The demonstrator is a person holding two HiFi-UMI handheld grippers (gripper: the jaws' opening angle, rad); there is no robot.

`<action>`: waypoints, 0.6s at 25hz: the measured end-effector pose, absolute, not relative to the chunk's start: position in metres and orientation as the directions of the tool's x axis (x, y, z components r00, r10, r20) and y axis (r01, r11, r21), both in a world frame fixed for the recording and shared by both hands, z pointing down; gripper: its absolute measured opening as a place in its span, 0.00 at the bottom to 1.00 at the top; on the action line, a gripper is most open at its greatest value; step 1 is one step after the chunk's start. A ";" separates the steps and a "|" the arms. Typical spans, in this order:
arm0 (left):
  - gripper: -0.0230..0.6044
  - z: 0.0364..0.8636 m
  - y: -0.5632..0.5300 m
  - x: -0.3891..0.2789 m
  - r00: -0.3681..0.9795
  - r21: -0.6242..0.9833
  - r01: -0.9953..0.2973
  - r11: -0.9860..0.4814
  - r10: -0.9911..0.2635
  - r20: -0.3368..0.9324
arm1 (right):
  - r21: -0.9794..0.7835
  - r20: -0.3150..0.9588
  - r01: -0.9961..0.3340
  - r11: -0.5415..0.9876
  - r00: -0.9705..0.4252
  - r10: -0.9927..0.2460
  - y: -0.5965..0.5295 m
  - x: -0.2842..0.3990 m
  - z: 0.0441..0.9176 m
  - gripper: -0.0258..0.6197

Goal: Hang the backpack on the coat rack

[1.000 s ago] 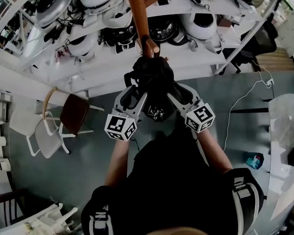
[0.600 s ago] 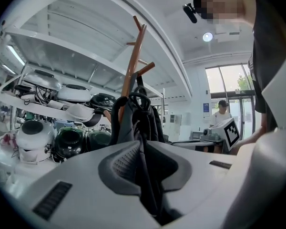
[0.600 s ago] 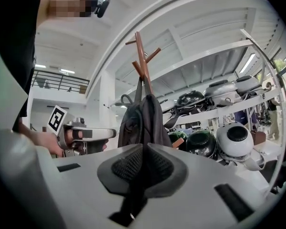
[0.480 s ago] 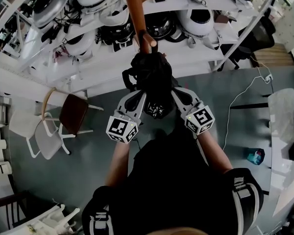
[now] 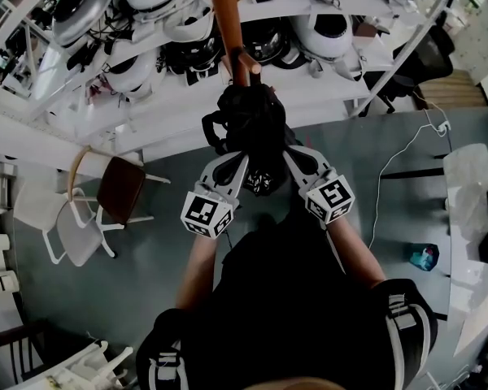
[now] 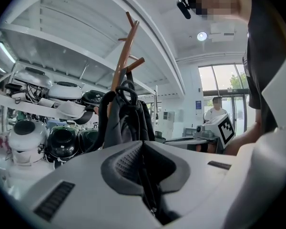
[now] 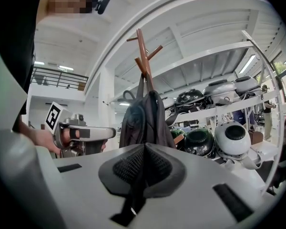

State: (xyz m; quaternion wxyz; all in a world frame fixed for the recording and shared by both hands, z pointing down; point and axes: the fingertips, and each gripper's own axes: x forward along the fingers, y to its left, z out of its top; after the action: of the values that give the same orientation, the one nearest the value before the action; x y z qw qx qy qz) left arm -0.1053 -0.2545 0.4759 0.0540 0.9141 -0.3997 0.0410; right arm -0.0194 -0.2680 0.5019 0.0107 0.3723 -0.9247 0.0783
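The black backpack [image 5: 248, 120] hangs by its top loop from a peg of the brown wooden coat rack [image 5: 225, 15]. In both gripper views the backpack [image 6: 126, 120] [image 7: 143, 120] hangs straight down against the rack's pole [image 6: 124, 56] [image 7: 143, 51]. My left gripper [image 5: 242, 159] points at the bag's lower left side. It is shut, its pads meeting in a line [image 6: 143, 144] with nothing between them. My right gripper [image 5: 285, 154] sits at the bag's lower right, also shut and empty [image 7: 145, 146]. The left gripper shows in the right gripper view [image 7: 81, 135].
White shelving [image 5: 333, 84] loaded with several white and dark rounded appliances stands right behind the rack. A brown chair [image 5: 122, 189] and a white chair [image 5: 77, 232] stand at the left. A cable [image 5: 390, 177] and a white table [image 5: 472, 193] lie at the right. A person [image 6: 215, 112] stands far off.
Both grippers went from open beside the backpack to shut. The left gripper drifted slightly towards the person. The backpack stays hanging on the peg.
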 end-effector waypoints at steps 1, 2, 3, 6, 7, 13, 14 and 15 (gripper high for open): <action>0.08 0.475 -0.255 -0.106 0.677 0.063 -0.735 -0.675 -0.726 0.119 | -0.136 0.078 -0.692 0.709 -0.721 -0.689 -0.268 -0.020 0.502 0.06; 0.08 0.475 -0.255 -0.106 0.677 0.062 -0.735 -0.675 -0.727 0.119 | -0.136 0.080 -0.693 0.708 -0.720 -0.690 -0.269 -0.020 0.502 0.06; 0.08 0.475 -0.256 -0.107 0.676 0.060 -0.736 -0.675 -0.727 0.119 | -0.135 0.082 -0.694 0.707 -0.719 -0.690 -0.269 -0.020 0.502 0.06; 0.08 0.476 -0.255 -0.108 0.677 0.061 -0.735 -0.675 -0.726 0.119 | -0.132 0.091 -0.697 0.705 -0.717 -0.691 -0.268 -0.021 0.505 0.06; 0.08 0.476 -0.255 -0.108 0.677 0.061 -0.735 -0.676 -0.726 0.120 | -0.132 0.095 -0.698 0.704 -0.716 -0.692 -0.268 -0.022 0.506 0.06; 0.08 0.474 -0.255 -0.111 0.684 0.057 -0.728 -0.683 -0.719 0.122 | -0.130 0.102 -0.703 0.699 -0.711 -0.696 -0.269 -0.023 0.507 0.06; 0.08 0.474 -0.254 -0.111 0.685 0.055 -0.727 -0.684 -0.718 0.123 | -0.128 0.104 -0.704 0.699 -0.710 -0.696 -0.269 -0.023 0.507 0.06; 0.08 0.474 -0.254 -0.111 0.686 0.052 -0.726 -0.686 -0.717 0.126 | -0.126 0.106 -0.704 0.699 -0.710 -0.697 -0.269 -0.022 0.508 0.06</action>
State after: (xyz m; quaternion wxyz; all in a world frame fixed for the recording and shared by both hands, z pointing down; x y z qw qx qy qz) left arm -0.1113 -0.2538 0.4743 0.0489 0.9168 -0.3934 0.0478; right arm -0.0222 -0.2688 0.5077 0.0249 0.3802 -0.9212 0.0786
